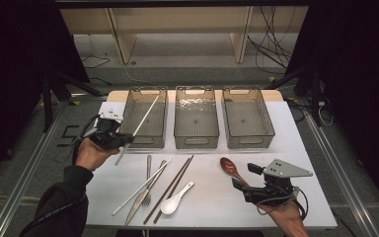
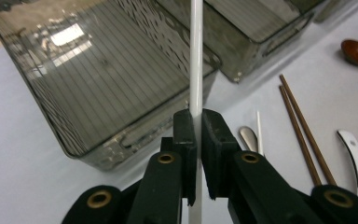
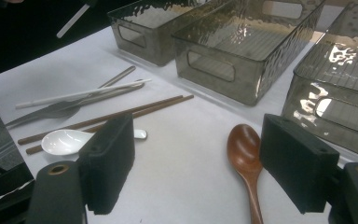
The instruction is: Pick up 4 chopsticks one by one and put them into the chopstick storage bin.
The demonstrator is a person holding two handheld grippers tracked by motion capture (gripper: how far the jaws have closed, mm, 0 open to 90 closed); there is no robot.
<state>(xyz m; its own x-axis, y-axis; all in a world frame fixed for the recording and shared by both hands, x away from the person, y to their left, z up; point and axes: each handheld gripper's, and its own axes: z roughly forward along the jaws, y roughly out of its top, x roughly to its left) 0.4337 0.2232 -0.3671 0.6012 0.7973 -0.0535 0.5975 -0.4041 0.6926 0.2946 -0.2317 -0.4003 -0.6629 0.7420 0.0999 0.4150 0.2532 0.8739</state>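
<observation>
Now left gripper (image 2: 195, 154) clamped on white chopstick (image 2: 196, 56) — right gripper (image 3: 200, 168) spread wide over wooden spoon (image 3: 244, 149).

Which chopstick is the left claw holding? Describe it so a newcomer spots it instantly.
Start at the leftmost bin of the three smoky ones. The left claw at its near corner is shut on a white chopstick slanting up over that bin. Its white twin lies flat across the fork; the brown pair is darker.

Bins (image 1: 196, 117): smoked clear plastic, glossy, ribbed floors. Held chopstick (image 2: 196, 56): smooth white plastic. Right spoon (image 3: 246, 154): polished brown wood (or lacquer). Knife (image 1: 139, 200): dull metal. Counter (image 1: 212, 197): matt white.
</observation>
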